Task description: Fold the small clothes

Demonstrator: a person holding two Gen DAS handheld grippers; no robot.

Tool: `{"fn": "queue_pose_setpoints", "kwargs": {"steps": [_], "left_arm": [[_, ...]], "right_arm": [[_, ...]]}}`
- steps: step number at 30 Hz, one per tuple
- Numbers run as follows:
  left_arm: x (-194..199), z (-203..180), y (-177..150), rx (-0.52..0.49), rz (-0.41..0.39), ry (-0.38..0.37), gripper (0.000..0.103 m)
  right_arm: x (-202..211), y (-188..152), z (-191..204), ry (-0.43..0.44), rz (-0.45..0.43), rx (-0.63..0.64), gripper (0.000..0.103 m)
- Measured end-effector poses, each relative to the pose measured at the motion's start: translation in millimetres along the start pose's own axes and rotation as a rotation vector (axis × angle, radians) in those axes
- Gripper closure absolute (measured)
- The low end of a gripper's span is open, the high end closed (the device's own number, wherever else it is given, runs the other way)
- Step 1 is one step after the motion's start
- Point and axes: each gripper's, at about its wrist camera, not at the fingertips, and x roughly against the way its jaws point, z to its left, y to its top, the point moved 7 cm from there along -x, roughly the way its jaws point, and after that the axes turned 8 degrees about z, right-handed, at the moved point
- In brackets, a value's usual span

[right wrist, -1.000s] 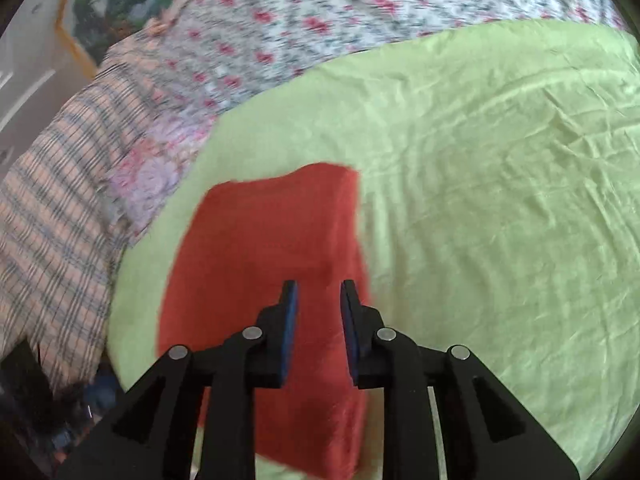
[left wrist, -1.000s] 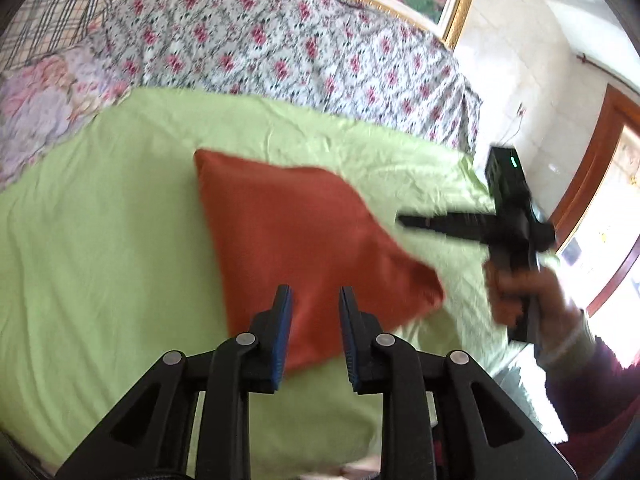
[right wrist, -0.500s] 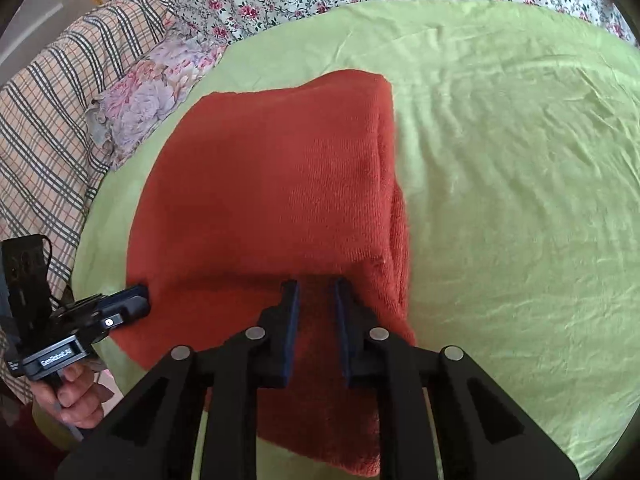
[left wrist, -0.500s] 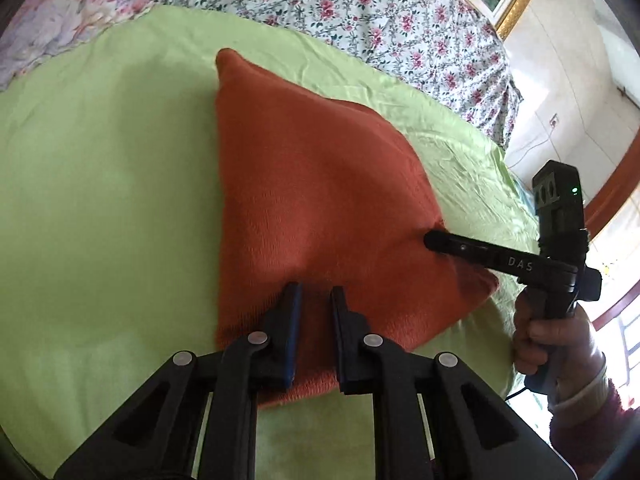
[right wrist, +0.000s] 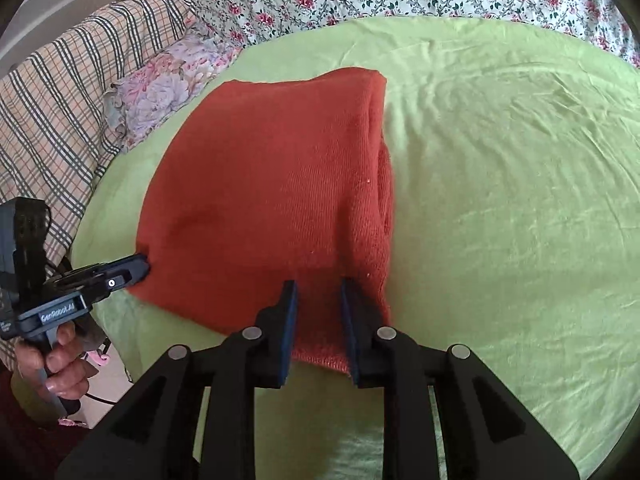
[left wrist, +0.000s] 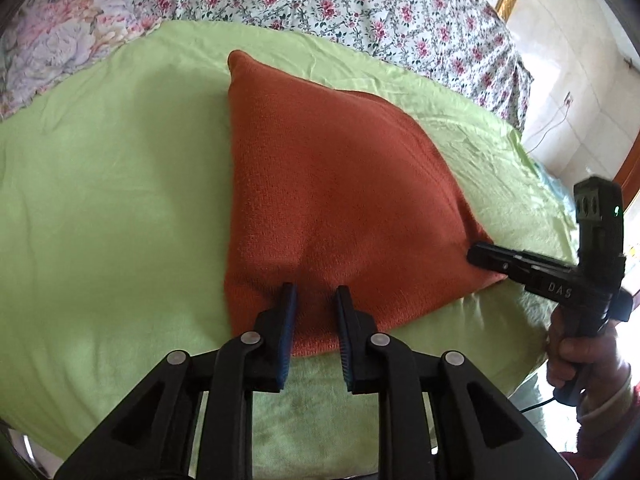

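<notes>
The rust-orange knit garment (left wrist: 340,184) lies folded on the green bed sheet (left wrist: 112,184). Both claws angle down at its near edge. The left claw (left wrist: 314,300) and right claw (right wrist: 318,300) are opening, fabric between the pads.

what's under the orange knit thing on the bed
The orange knit garment lies on the light green sheet, which shows all around it. Anything between its folded layers is covered.
</notes>
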Motion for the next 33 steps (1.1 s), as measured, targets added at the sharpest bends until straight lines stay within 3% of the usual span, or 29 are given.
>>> {"fn": "queue_pose_setpoints", "kwargs": {"steps": [8,13,15,21,26,33], "left_arm": [[21,0,-16,0.014,0.003,0.026,0.073],[32,-1,-29,0.003,0.016,0.058,0.055],[38,-1,-34,0.003,0.016,0.075,0.051],[54,6,-38,0.001,-0.004,0.117,0.03],[61,13,-43,0.008,0.006,0.153,0.022],[67,18,-41,0.001,0.006,0.19,0.02]], "right_arm": [[18,-7,0,-0.006,-0.007,-0.034,0.079],[35,-21,6,0.004,-0.004,-0.037,0.065],[40,-31,12,0.007,0.007,-0.038,0.054],[48,-54,20,0.005,0.032,-0.041,0.04],[55,-62,21,-0.005,0.03,-0.046,0.033],[56,-60,23,-0.007,0.026,-0.026,0.025]]}}
